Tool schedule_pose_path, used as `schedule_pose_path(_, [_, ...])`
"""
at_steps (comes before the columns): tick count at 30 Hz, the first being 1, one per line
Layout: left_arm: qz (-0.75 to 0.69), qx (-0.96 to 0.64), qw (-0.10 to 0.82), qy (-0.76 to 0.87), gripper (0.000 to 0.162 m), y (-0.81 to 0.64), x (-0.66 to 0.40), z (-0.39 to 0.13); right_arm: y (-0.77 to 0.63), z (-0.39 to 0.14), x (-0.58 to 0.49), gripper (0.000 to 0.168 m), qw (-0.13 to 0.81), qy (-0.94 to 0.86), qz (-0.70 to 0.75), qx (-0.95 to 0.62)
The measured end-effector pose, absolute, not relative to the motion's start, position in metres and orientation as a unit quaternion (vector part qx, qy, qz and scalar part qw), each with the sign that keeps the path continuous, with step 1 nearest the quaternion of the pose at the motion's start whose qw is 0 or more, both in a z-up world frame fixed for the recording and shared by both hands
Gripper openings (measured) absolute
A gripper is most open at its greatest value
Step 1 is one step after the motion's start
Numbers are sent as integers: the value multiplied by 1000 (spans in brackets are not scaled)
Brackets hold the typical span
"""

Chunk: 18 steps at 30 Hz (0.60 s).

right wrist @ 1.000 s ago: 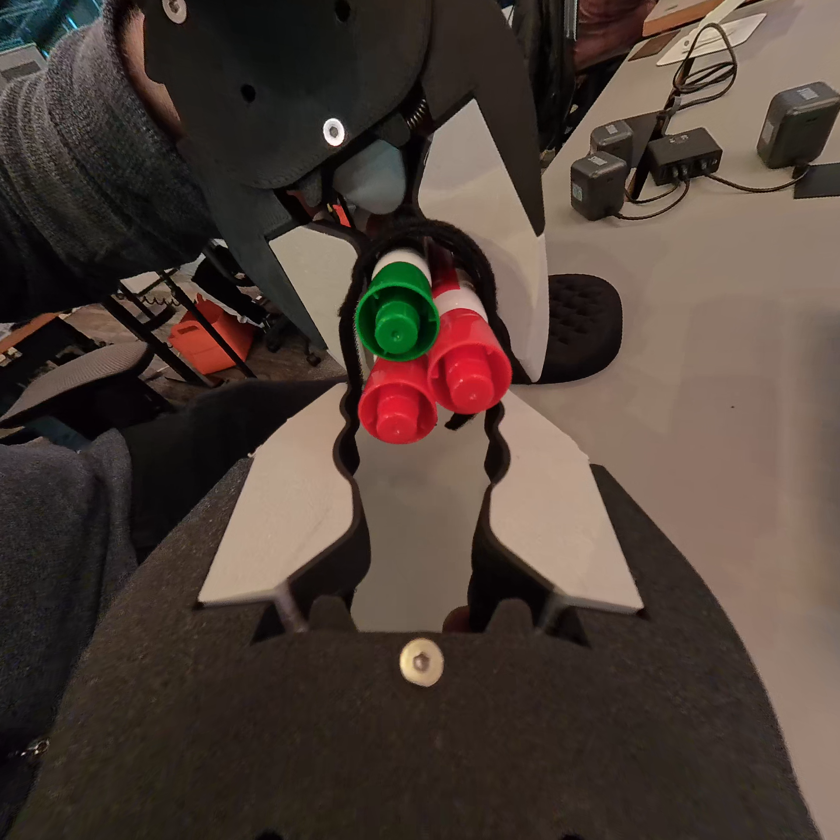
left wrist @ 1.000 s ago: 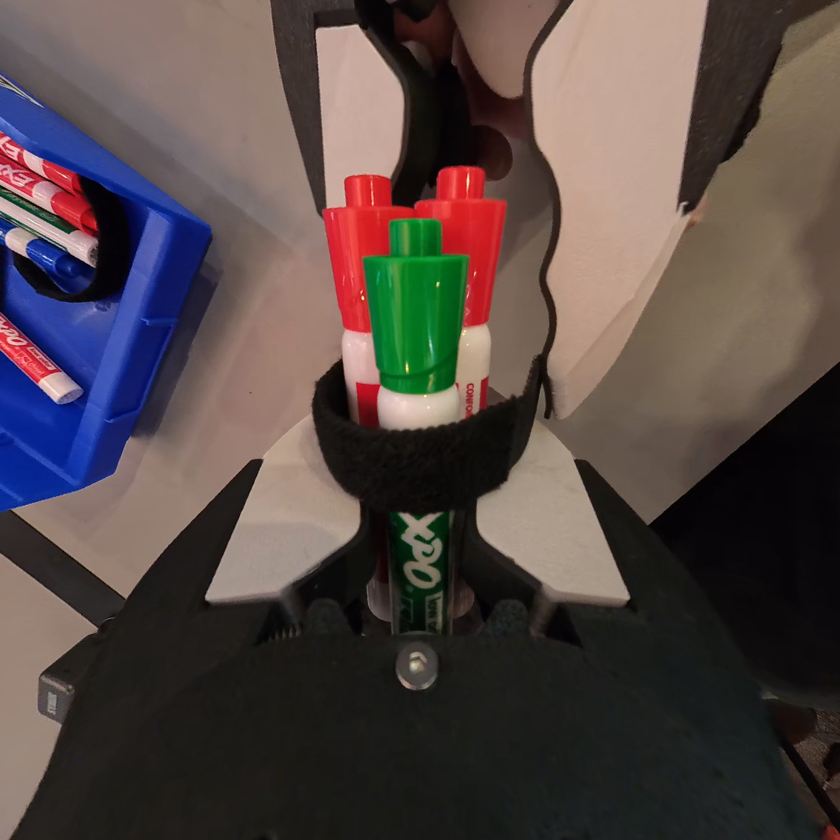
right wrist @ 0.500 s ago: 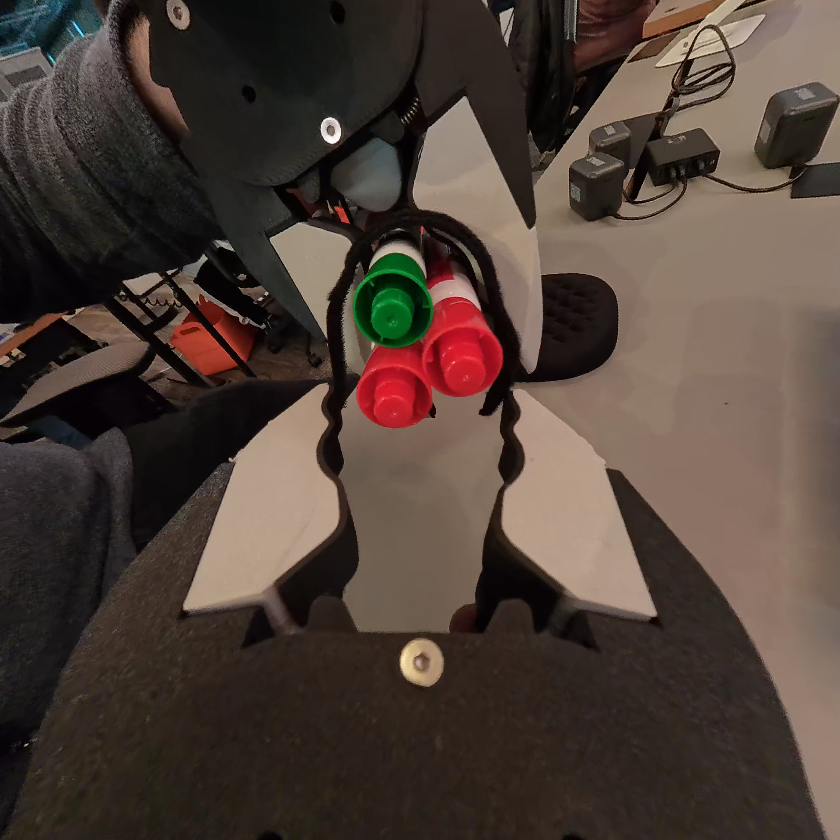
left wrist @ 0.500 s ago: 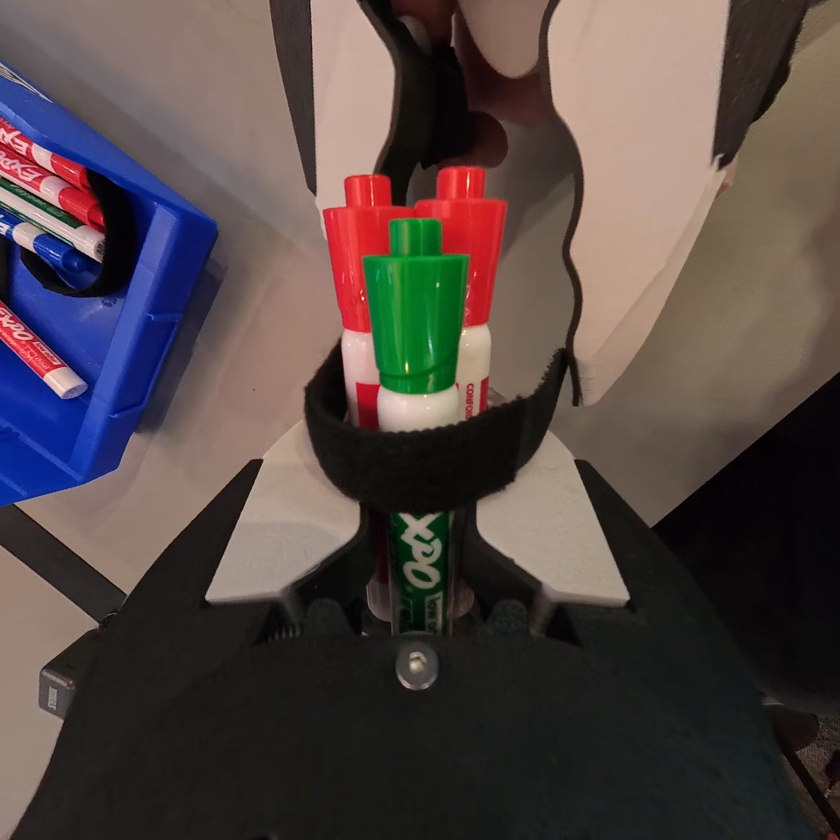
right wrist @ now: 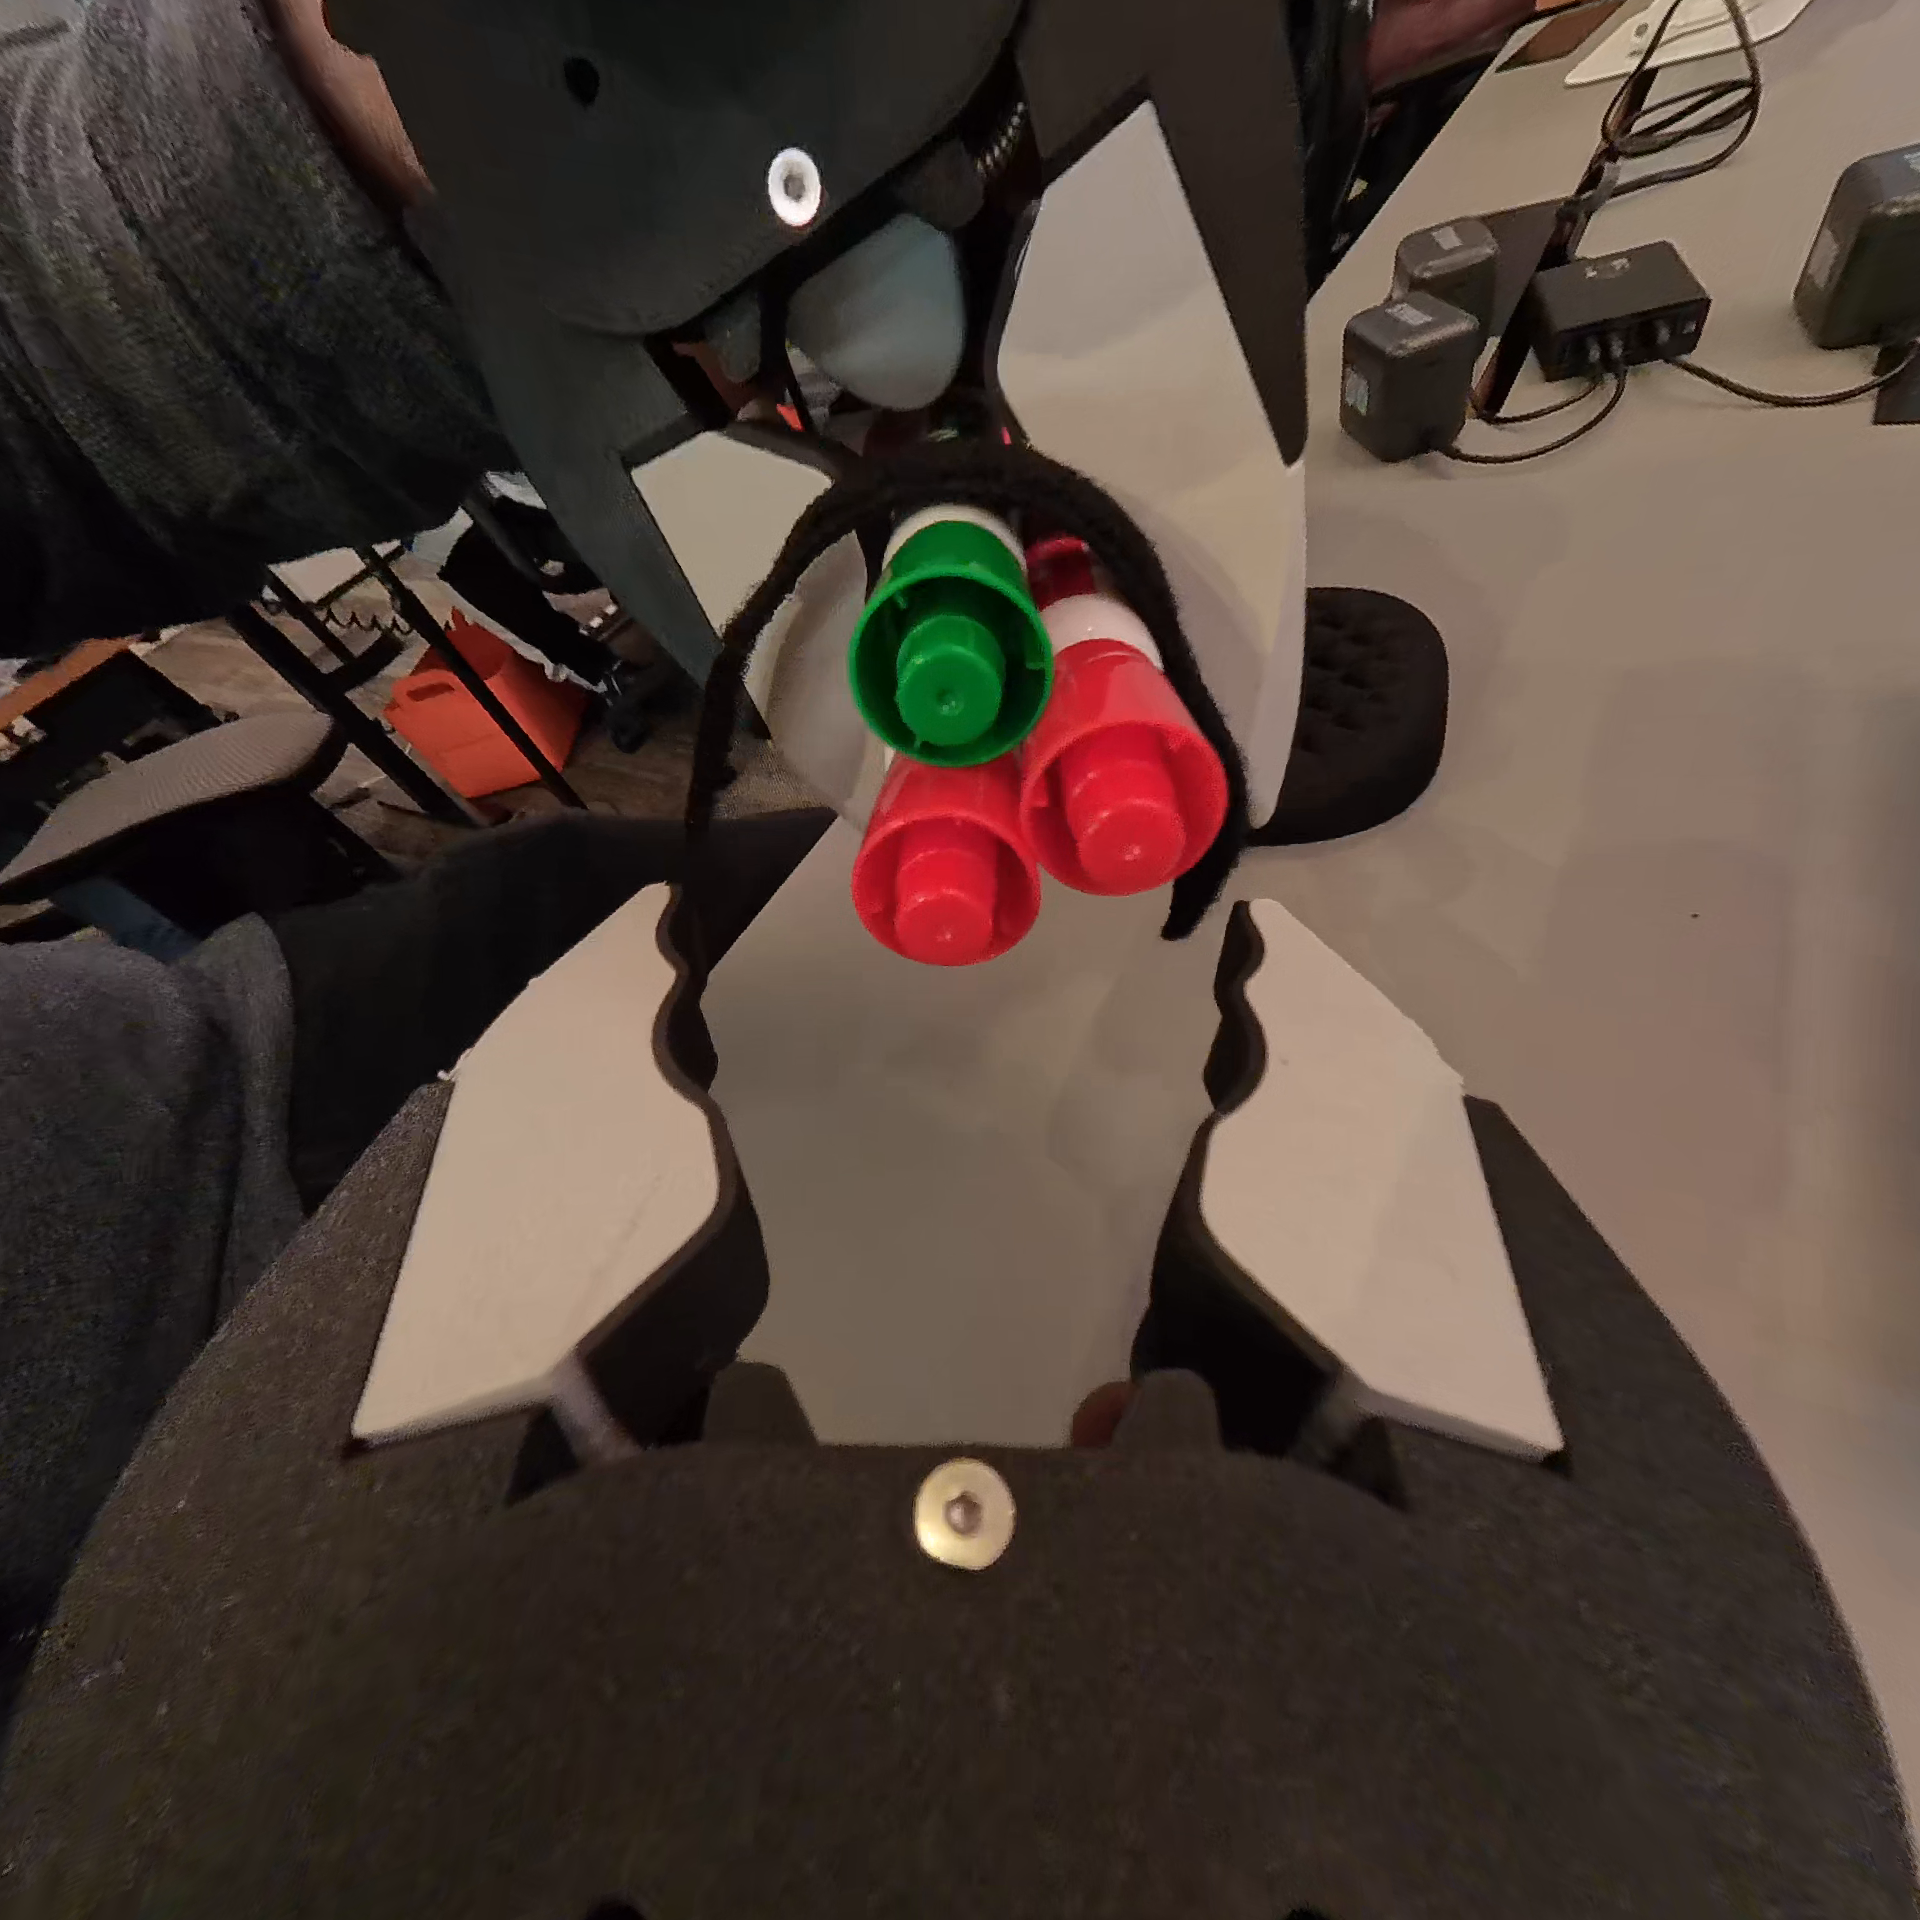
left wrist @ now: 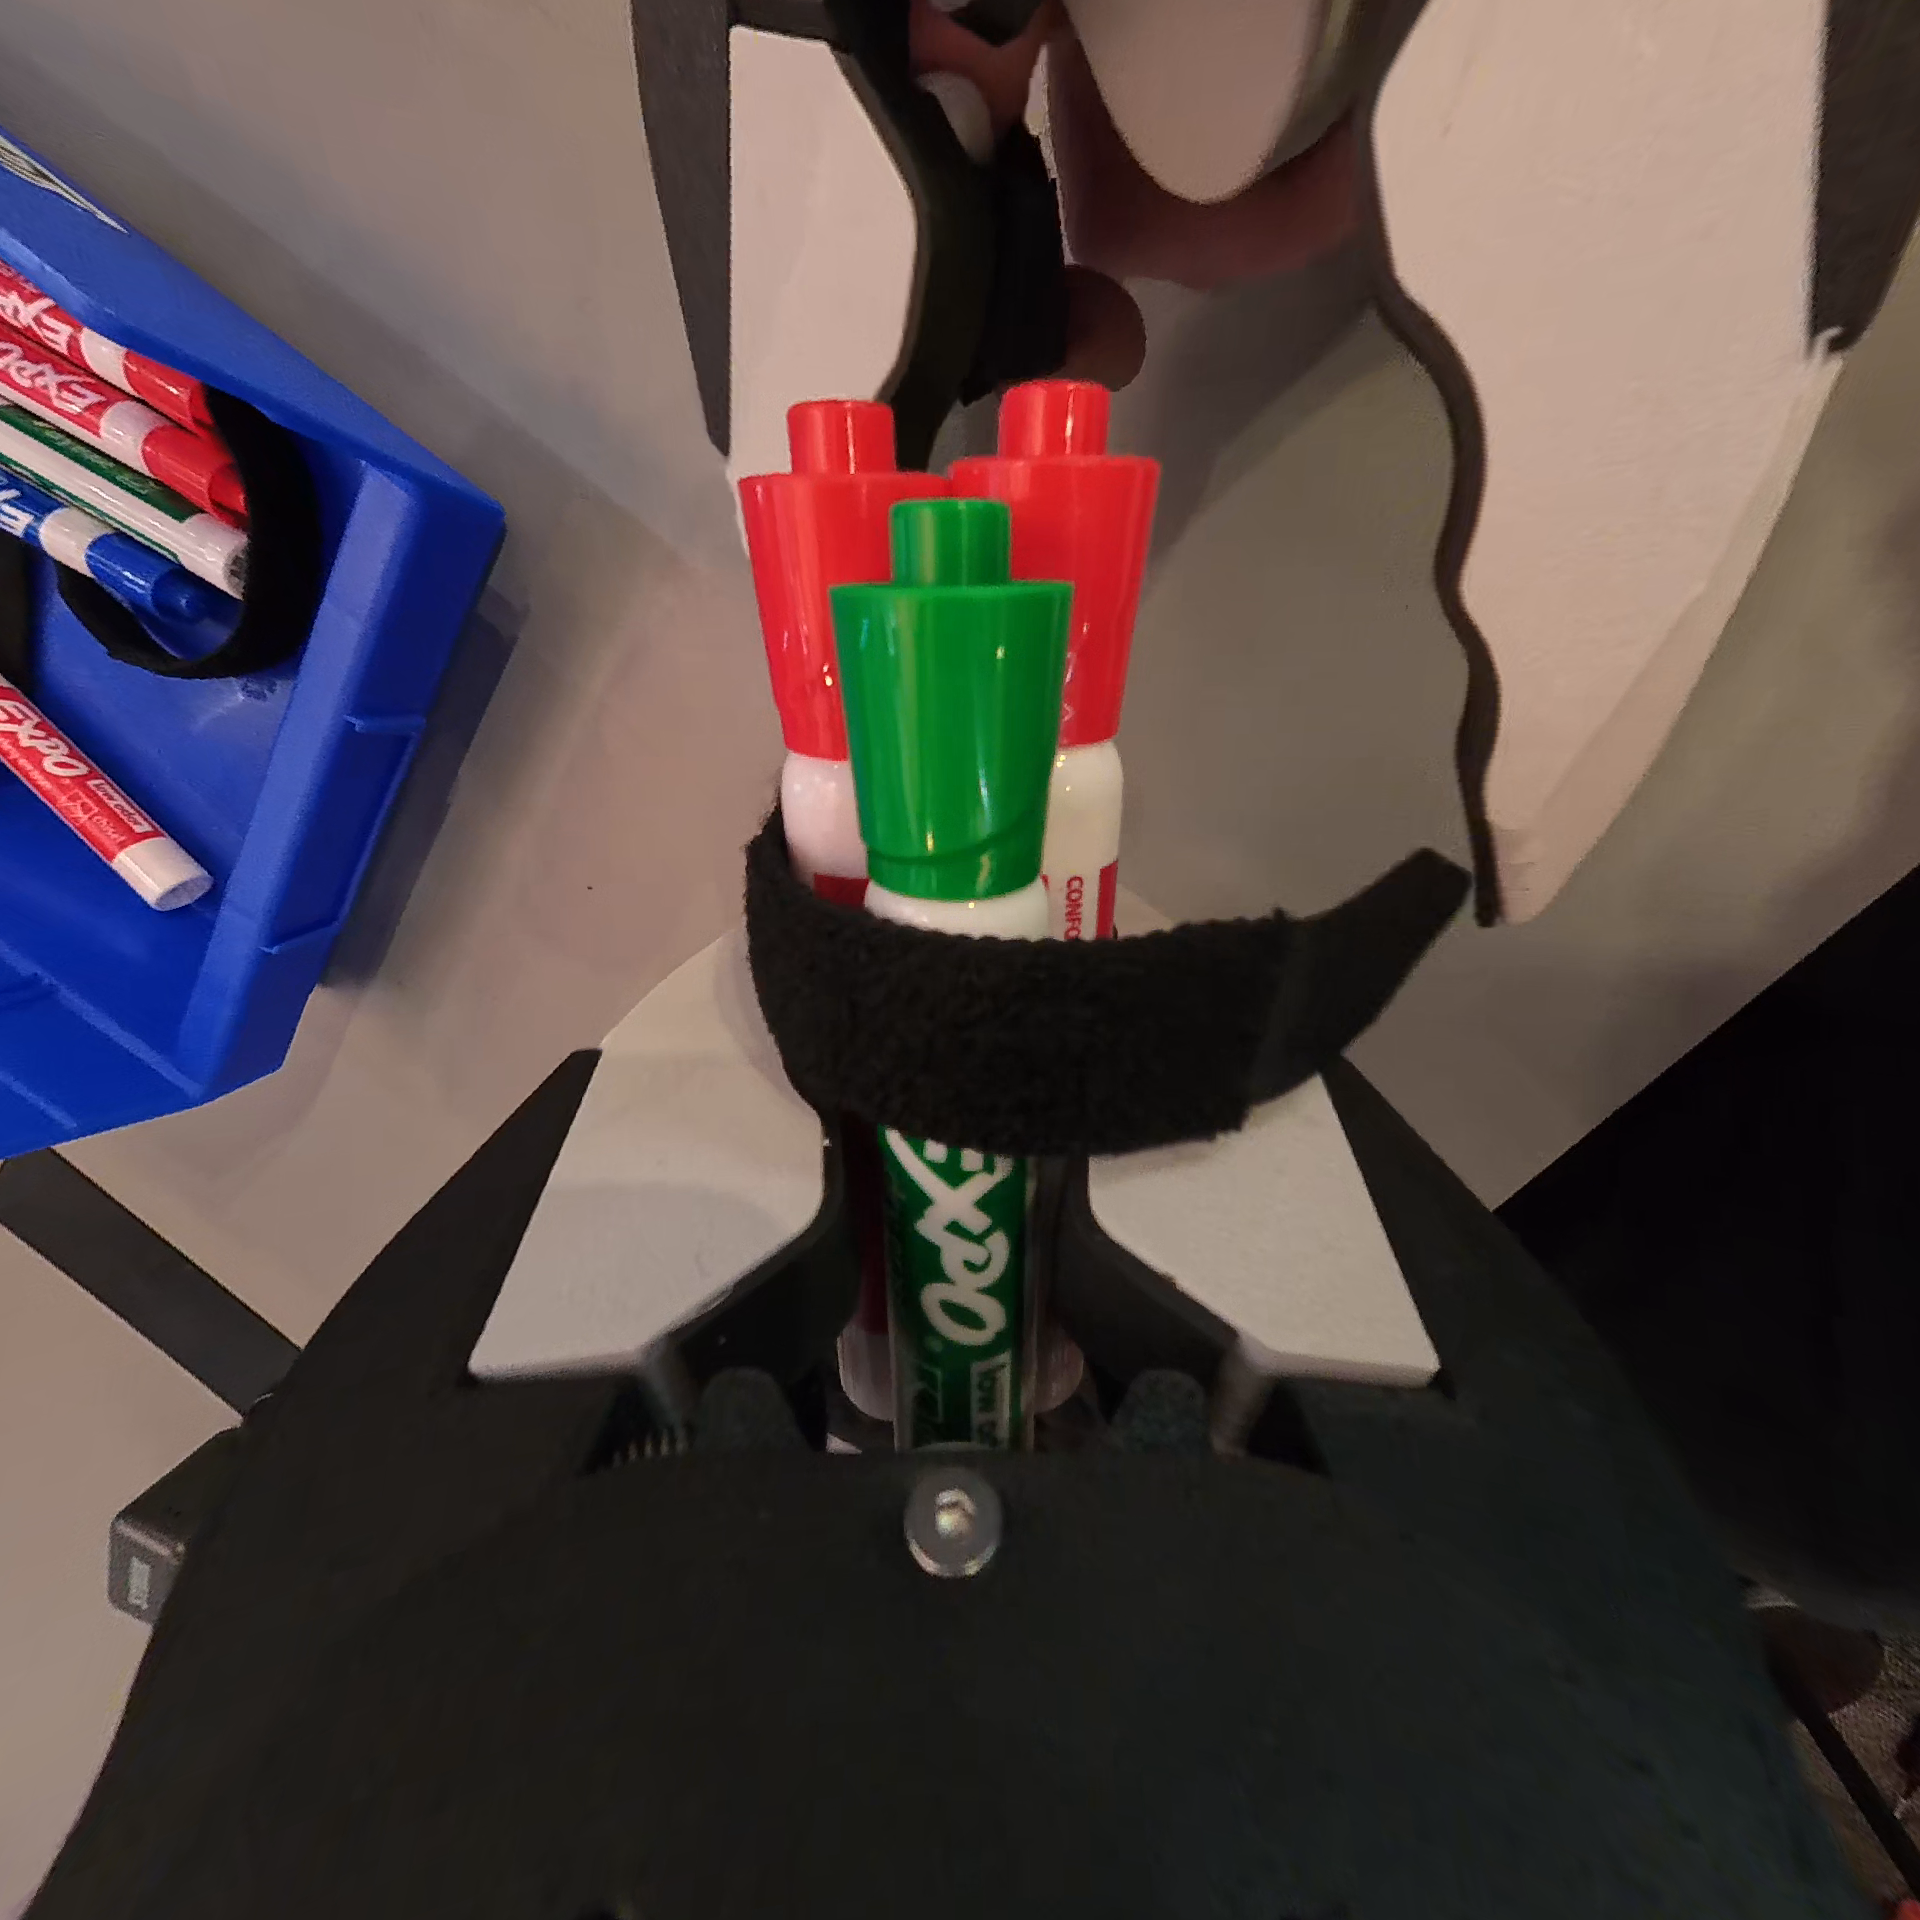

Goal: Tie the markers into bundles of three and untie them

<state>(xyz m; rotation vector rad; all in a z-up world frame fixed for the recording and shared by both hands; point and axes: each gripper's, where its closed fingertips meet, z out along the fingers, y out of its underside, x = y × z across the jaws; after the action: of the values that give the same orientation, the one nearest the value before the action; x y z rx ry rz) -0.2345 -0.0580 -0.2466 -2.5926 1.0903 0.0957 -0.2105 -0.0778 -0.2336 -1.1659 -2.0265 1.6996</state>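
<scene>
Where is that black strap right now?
In the left wrist view the black strap loops loosely around three markers held in the left gripper, its loose end trailing right, toward the right gripper.

Printed branding, not copied here, runs along the green marker (left wrist: 956, 1288) barrel.

Between my left gripper's (left wrist: 951, 1174) closed fingers I count three markers: one green marker (left wrist: 951, 727), two red markers (left wrist: 821, 603); one black strap (left wrist: 997, 1023) round them.
</scene>
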Motion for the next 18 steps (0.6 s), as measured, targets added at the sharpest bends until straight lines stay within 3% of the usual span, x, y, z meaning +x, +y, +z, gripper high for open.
schedule_pose_path(11, [36,-910,164,380,43,-58,-236,-248,-83,-221,-208,115,69,-651,635,-411])
schedule_pose_path(18, [37,-910,166,379,43,-58,-238,-249,-81,-210,-210,105,61,-627,639,-441])
